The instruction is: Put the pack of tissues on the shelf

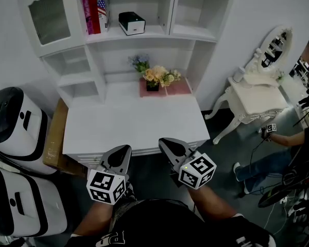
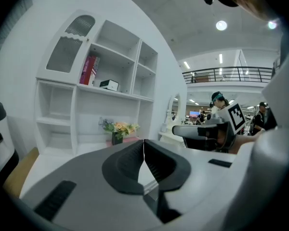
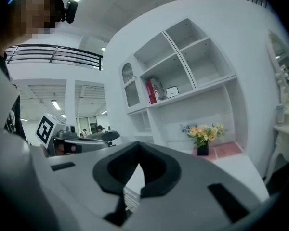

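Both the left gripper (image 2: 144, 146) and right gripper (image 3: 138, 152) are clenched empty; the tissue pack (image 1: 131, 23), apparently on the shelf (image 1: 159, 33) by the books (image 1: 95, 10), should be light and soft, best gripped across its sides.

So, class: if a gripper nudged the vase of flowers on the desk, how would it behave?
The vase of flowers looks top-heavy, blooms wider than its dark base, so probably tips. The pink mat beneath may resist sliding.
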Demonstrator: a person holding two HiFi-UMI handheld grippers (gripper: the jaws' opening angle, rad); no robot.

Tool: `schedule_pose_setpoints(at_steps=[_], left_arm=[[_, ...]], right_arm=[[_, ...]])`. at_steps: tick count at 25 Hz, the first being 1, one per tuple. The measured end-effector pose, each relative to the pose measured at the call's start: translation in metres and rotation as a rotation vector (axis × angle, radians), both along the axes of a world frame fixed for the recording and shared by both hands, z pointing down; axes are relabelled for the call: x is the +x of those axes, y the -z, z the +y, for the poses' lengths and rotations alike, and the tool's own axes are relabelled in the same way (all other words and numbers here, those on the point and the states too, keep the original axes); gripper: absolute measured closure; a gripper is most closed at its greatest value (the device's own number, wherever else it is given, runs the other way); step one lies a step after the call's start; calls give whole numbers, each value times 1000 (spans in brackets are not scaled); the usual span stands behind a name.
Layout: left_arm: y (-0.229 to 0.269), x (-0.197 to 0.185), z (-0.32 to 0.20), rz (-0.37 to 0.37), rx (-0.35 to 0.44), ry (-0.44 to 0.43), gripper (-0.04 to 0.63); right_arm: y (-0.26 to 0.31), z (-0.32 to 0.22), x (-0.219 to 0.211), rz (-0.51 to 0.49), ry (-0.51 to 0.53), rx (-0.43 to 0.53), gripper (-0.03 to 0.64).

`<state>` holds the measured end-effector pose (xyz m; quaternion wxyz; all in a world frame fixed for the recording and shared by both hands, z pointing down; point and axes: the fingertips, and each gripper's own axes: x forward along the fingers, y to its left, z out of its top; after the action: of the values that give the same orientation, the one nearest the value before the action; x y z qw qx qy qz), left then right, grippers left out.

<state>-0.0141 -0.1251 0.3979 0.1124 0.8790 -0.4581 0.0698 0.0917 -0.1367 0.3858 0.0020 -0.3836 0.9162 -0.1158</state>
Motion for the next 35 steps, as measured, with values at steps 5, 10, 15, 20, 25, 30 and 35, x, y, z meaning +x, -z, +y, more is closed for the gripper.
schedule_pose_setpoints(at_steps=[5,10,15,20,25,30,35], left_arm=[[3,5,15,1,7,10,580],[4,10,28,5,16,21,580],[2,13,37,1,18,28,580],[5,18,43,-1,28,30,580],[5,23,46,-6,33,26,580],[7,26,47,-8,42,22,580],[9,24,48,-8,46,26,580]], right_arm=[[-1,18,7,3,-1,-1,609],[0,32,16,8,-4,9,609],[-1,40,23,18,-10,16,609],[0,46,29,15,-13,19,609],[-3,52,32,11,-11,20,609],[-2,54,34,11,-11,23,609],[-1,55,33,15,-8,26,609]])
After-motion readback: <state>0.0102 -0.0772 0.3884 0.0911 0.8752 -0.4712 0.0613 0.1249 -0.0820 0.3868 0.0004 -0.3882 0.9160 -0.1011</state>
